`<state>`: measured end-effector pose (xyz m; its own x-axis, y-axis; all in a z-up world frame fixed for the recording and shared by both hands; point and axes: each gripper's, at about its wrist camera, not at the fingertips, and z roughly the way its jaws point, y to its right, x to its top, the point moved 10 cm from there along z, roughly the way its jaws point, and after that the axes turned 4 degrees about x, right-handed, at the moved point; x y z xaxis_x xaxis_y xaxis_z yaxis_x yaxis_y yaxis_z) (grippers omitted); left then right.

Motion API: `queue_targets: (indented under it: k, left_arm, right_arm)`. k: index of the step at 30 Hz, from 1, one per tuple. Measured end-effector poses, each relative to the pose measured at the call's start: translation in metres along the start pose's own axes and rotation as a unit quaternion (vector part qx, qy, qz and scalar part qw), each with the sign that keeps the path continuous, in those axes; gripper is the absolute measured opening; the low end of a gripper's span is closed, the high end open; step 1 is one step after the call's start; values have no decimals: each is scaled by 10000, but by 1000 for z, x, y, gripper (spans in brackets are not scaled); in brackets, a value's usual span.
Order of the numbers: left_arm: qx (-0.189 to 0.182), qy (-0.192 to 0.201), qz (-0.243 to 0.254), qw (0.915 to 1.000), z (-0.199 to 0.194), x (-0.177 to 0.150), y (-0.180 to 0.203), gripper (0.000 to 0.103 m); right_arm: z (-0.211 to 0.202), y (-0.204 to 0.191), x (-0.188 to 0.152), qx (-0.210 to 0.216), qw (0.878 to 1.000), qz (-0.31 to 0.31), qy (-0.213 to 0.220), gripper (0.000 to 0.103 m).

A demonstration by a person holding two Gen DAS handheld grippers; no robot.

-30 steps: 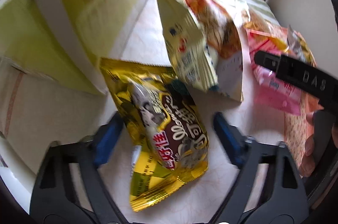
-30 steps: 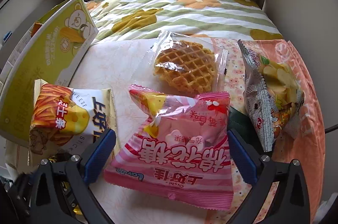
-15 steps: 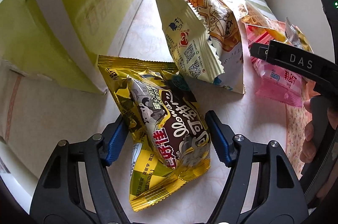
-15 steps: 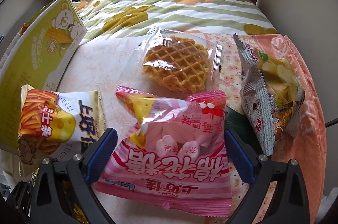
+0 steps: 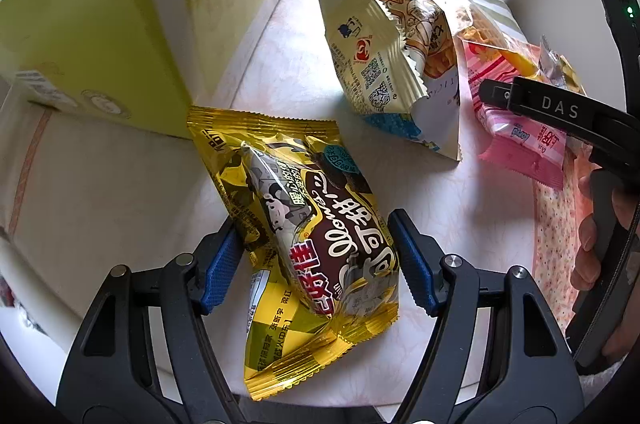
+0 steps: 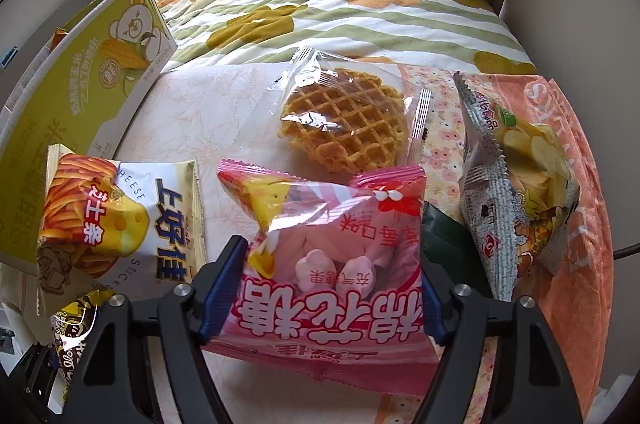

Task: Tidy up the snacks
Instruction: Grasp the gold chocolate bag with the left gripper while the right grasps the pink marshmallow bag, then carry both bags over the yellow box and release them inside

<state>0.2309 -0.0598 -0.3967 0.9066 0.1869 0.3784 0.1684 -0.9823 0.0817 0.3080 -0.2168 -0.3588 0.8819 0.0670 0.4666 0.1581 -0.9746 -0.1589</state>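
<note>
Both grippers have just closed: left gripper (image 5: 316, 258) clamps the gold bag (image 5: 304, 224), right gripper (image 6: 320, 288) the pink bag (image 6: 332, 256).

gold snack bag (image 5: 316, 244) is being pinched at both edges | pink marshmallow bag (image 6: 332, 264) is being squeezed likewise | cheese-stick bag (image 6: 120, 224) is being left lying between them

L tongs (image 5: 316, 260) gripping, R tongs (image 6: 320, 288) just closed
</note>
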Motion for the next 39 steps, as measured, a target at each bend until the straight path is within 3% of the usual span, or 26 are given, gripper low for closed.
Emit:
queue_targets:
  k: [10, 24, 32, 39]
  left_arm:
    - [111, 178, -42, 9998, -36, 4, 5, 69]
    - [-12, 1149, 305, 9929, -143, 39, 24, 69]
    - [-120, 1780, 263, 9836, -188, 91, -8, 69]
    - [-370, 2097, 399, 9763, -209, 144, -60, 69]
  right_arm:
    - [-38, -4, -1, 232, 9993, -254, 145, 68]
    - [-134, -22, 29, 438, 9935, -584, 877, 68]
    - [-171, -51, 57, 428, 9881, -651, 1323, 68]
    - [-176, -112, 80, 464, 9853, -562, 1546, 68]
